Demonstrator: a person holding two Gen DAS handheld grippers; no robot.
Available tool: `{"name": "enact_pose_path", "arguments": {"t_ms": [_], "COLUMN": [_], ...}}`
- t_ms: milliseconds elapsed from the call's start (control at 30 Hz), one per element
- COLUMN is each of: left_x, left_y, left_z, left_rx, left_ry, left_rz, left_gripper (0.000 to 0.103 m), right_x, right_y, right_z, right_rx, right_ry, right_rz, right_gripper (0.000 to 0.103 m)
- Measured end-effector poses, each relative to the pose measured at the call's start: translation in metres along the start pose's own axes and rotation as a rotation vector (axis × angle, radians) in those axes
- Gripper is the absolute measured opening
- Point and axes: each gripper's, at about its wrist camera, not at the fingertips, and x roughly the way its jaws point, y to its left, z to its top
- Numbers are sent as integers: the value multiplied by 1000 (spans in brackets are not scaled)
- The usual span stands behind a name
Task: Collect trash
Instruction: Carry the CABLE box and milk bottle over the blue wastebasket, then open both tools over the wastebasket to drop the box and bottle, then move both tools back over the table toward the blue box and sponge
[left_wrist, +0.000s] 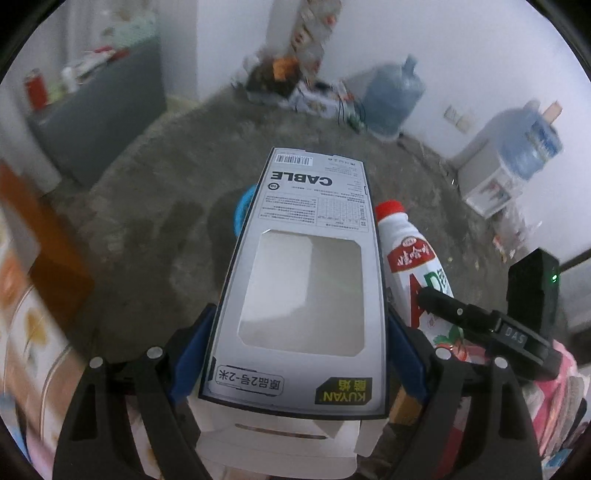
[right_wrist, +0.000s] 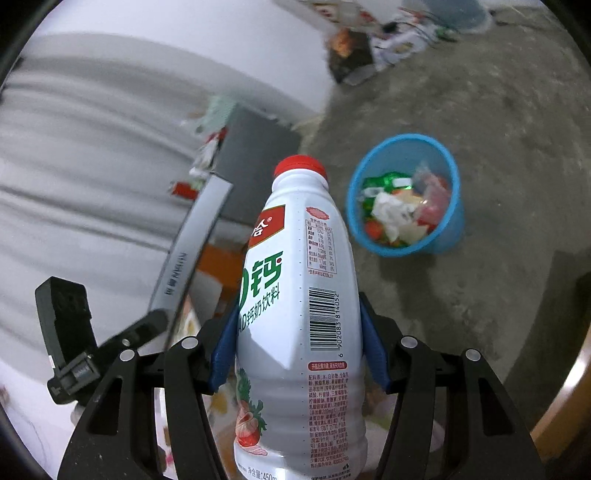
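My left gripper (left_wrist: 299, 350) is shut on a grey and white cable box (left_wrist: 306, 266), held up over the floor. My right gripper (right_wrist: 297, 343) is shut on a white milk-drink bottle (right_wrist: 299, 302) with a red cap, held upright. The bottle also shows in the left wrist view (left_wrist: 410, 254) just right of the box, and the box shows edge-on in the right wrist view (right_wrist: 192, 243) to the left of the bottle. A blue trash bin (right_wrist: 448, 229) holding wrappers and paper stands on the concrete floor ahead and right of the bottle; its rim peeks out behind the box in the left wrist view (left_wrist: 242, 210).
Water jugs (left_wrist: 391, 99) and a white dispenser (left_wrist: 491, 184) stand by the far wall with a pile of boxes and cables (left_wrist: 295, 88). A dark grey cabinet (left_wrist: 107, 122) is at the left. A table with a patterned cloth (left_wrist: 29, 332) lies below.
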Motion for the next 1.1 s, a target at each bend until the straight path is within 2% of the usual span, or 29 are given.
{"name": "enact_pose_path", "arguments": {"t_ms": [133, 300, 333, 400, 500, 567, 667, 800, 1000, 1100], "left_x": [62, 124, 137, 158, 177, 184, 177, 146, 59, -7], "left_y": [6, 19, 19, 20, 21, 24, 32, 39, 36, 33], "left_z": [36, 78, 85, 96, 100, 101, 97, 95, 85, 65], "left_rx": [0, -34, -38, -59, -89, -119, -140, -150, -106, -75], "left_ry": [61, 47, 39, 31, 34, 39, 30, -14, -137, -212], "left_rz": [20, 38, 35, 30, 23, 15, 0, -8, -46, -89], "left_gripper": [85, 86, 86, 86, 86, 86, 86, 86, 86, 86], "right_x": [35, 84, 95, 117, 138, 137, 121, 91, 42, 22], "right_y": [-24, -50, -57, -72, -89, -97, -101, -106, -92, -74], "right_z": [35, 75, 80, 93, 99, 94, 83, 66, 31, 15], "right_rx": [71, 158, 190, 232, 257, 270, 266, 261, 209, 132], "right_ry": [-7, -15, -19, -40, -55, -67, -100, -150, -202, -231], "right_rz": [-30, -67, -71, -79, -174, -190, -187, -197, -181, -171], "right_gripper": [56, 57, 58, 69, 72, 72, 72, 72, 72, 72]}}
